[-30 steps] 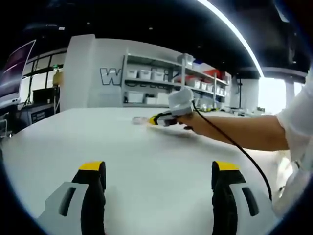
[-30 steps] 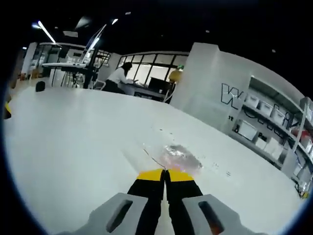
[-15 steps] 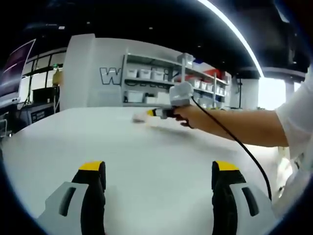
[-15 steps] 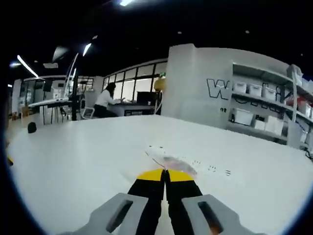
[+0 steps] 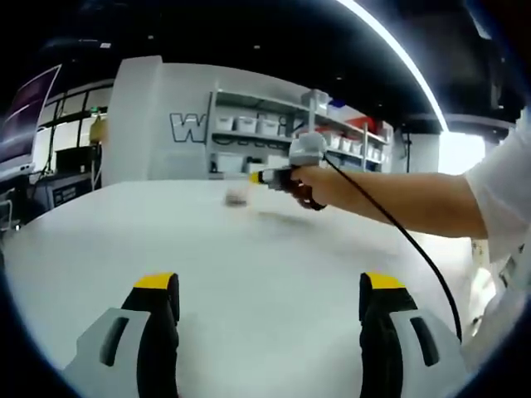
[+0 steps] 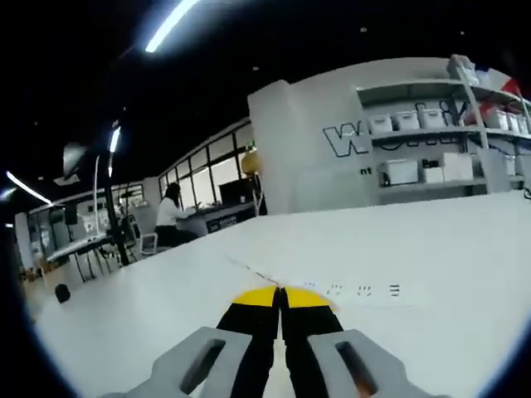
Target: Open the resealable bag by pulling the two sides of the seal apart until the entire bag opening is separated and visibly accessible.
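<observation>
The right gripper (image 6: 280,292) is seen with its jaws pressed together on the near edge of the bag (image 6: 348,292), a clear, nearly flat film that runs away from the yellow tips toward the far right, with its printed marks readable just beyond them. In the left gripper view the same right gripper (image 5: 267,177) is held in a hand (image 5: 319,186) at the far side of the table (image 5: 249,265), and the bag (image 5: 238,196) is seen as a small pale patch hanging just left of its tips, close above the surface. The left gripper (image 5: 270,294) is held low at the near edge with its jaws spread wide and nothing between them. The bag is thus judged to lie straight ahead of and well apart from the left gripper, so that a forward reach to the free side of the seal is called for. The bag's long axis cannot be told. The table is broad, white and matt. Behind it, shelving (image 5: 274,137) with white bins, a pillar with dark lettering, and a dark ceiling with strip lights are shown; a seated person (image 6: 172,220) is visible at a far desk.
</observation>
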The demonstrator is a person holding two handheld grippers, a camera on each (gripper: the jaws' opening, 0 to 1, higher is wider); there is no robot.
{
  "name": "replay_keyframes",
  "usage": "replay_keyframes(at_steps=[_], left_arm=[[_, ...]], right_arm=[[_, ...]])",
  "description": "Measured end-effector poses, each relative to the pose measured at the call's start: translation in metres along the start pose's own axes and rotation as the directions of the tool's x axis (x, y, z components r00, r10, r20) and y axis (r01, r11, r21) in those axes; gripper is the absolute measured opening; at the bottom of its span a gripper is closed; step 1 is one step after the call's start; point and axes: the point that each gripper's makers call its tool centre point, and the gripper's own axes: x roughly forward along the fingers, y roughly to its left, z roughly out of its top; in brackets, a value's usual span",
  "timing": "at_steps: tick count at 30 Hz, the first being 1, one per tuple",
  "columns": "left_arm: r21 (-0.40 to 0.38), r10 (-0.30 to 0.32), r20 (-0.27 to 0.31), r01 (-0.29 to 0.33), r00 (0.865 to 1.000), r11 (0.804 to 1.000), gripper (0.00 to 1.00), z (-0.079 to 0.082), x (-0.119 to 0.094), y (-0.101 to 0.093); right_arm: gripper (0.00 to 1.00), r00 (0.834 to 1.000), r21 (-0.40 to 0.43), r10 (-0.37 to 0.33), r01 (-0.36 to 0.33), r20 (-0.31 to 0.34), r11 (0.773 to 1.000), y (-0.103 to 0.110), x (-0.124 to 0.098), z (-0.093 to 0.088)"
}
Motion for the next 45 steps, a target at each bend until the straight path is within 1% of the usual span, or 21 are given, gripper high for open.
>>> replay_keyframes(at_steps=[3, 6, 9, 11, 15, 18, 21, 25, 27, 30, 39, 45], left_arm=[[0.0, 0.0, -0.001, 0.0, 1.0, 1.0, 0.89, 0.0, 0.0, 0.0], [0.0, 0.001, -0.002, -0.001, 1.0, 1.0, 0.89, -0.001, 0.0, 0.001], [-0.001, 0.002, -0.002, -0.002, 1.0, 1.0, 0.9, -0.001, 0.0, 0.001], [-0.002, 0.001, -0.001, -0.001, 1.0, 1.0, 0.9, -0.001, 0.0, 0.001], [0.0, 0.001, -0.001, -0.001, 1.0, 1.0, 0.9, -0.001, 0.0, 0.001], [-0.001, 0.001, 0.0, -0.001, 1.0, 1.0, 0.9, -0.001, -0.001, 0.001], [-0.001, 0.002, -0.001, -0.002, 1.0, 1.0, 0.9, -0.001, -0.001, 0.001], [0.0, 0.001, -0.001, -0.001, 1.0, 1.0, 0.9, -0.001, 0.0, 0.0], [0.0, 0.001, 0.0, -0.001, 1.0, 1.0, 0.9, -0.001, 0.0, 0.0], [0.001, 0.001, -0.001, -0.001, 1.0, 1.0, 0.9, -0.001, 0.0, 0.0], [0.003, 0.0, 0.001, 0.0, 1.0, 1.0, 0.9, 0.0, 0.001, -0.001], [0.002, -0.001, 0.003, 0.001, 1.0, 1.0, 0.9, 0.001, 0.002, -0.001]], right_arm=[[0.0, 1.0, 0.04, 0.011, -0.012, 0.02, 0.999, 0.002, 0.003, 0.007], [0.0, 0.999, 0.032, 0.018, -0.019, 0.029, 0.999, 0.004, 0.002, 0.014], [0.0, 0.998, 0.031, 0.045, -0.046, 0.042, 0.998, 0.013, -0.002, 0.018], [0.0, 0.997, 0.046, 0.058, -0.061, 0.047, 0.997, 0.017, -0.007, 0.017], [0.0, 0.996, 0.052, 0.076, -0.078, 0.056, 0.996, 0.019, -0.01, 0.017], [0.0, 0.994, 0.059, 0.087, -0.091, 0.066, 0.994, 0.026, -0.019, 0.017], [0.0, 0.992, 0.072, 0.102, -0.108, 0.074, 0.992, 0.031, -0.023, 0.019], [0.0, 0.991, 0.042, 0.115, -0.118, 0.073, 0.992, 0.035, -0.025, 0.021], [0.0, 0.991, 0.028, 0.118, -0.12, 0.068, 0.992, 0.039, -0.028, 0.019], [0.0, 0.99, 0.013, 0.127, -0.128, 0.062, 0.992, 0.039, -0.025, 0.019], [0.0, 0.988, 0.015, 0.142, -0.143, 0.056, 0.99, 0.044, -0.033, 0.016], [0.0, 0.988, 0.021, 0.142, -0.144, 0.053, 0.989, 0.046, -0.036, 0.018]])
